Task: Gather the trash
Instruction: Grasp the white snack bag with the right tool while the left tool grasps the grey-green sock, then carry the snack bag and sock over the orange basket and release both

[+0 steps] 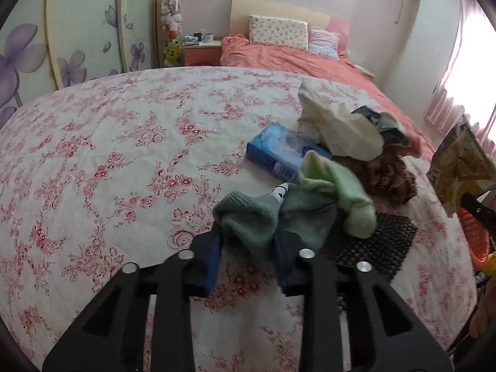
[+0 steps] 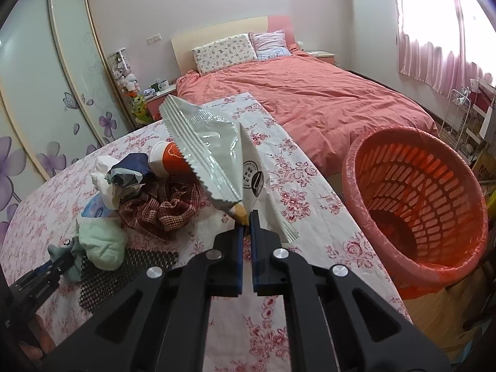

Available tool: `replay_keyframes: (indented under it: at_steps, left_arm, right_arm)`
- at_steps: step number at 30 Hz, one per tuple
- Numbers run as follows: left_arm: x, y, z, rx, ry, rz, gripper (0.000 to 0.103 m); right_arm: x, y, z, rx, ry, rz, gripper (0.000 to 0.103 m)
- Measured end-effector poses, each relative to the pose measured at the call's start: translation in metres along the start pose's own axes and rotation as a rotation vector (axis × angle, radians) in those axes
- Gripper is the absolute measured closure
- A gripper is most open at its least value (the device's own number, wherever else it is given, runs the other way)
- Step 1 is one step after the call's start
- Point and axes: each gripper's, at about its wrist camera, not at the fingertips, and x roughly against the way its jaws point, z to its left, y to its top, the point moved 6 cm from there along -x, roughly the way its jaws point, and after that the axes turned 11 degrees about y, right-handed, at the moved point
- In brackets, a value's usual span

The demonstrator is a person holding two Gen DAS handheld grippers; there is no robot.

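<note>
Right gripper (image 2: 246,217): jaws pressed nearly together, pinching the yellow corner of a silvery snack wrapper (image 2: 204,148), which stands up and away from the tips clear of the cloth; a corner pinch is enough for so light a piece and, by my reading, leaves it free to drop once released. Just beyond and to the right of the wrapper, a white printed paper bag (image 2: 257,183) lies on the flowered tablecloth (image 2: 297,204). Further right of the tips and below the table edge, a red slatted waste basket (image 2: 418,192) with a thin liner stands open-mouthed, probably set there so that a short swing carries trash to it. Left of the tips, a heap: checked reddish cloth (image 2: 161,207), a paper cup (image 2: 169,159) on its side, crumpled dark and white wrapping (image 2: 127,173), a pale green cloth (image 2: 99,241) and a black mesh mat (image 2: 124,266). Left gripper (image 1: 248,235): jaws closed on a grey-green knitted sock (image 1: 248,220), bunched between the pads; it is laundry rather than trash, so I judge the grip serves to hold it aside. Beyond its tips, a blue tissue pack (image 1: 272,152); cream paper above. Behind all, a bed (image 2: 310,99) with salmon cover.
</note>
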Motion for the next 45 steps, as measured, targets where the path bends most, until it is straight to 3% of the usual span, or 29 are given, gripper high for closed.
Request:
replay_keyframes:
  at_steps: [2,11,19,33,45]
  left_arm:
    - [0.008,0.002,0.002,0.003,-0.003,-0.016,0.084]
    - [0.053,0.019,0.005,0.030,-0.011,-0.098,0.084]
    - [0.087,0.026,-0.025,0.016,-0.072,-0.148,0.084]
    - [0.109,0.026,-0.154,-0.084,-0.284,-0.162,0.084]
    - [0.106,0.014,-0.260,-0.200,-0.416,-0.143,0.084]
  right_arm:
    - [0.005,0.000,0.000,0.001,0.000,-0.006,0.098]
    - [0.036,0.002,0.001,0.006,0.001,-0.045,0.098]
    - [0.067,0.001,-0.019,-0.017,-0.021,-0.078,0.098]
    - [0.114,0.004,-0.106,-0.141,-0.127,-0.150,0.098]
    - [0.120,0.006,-0.183,-0.266,-0.194,-0.188,0.098]
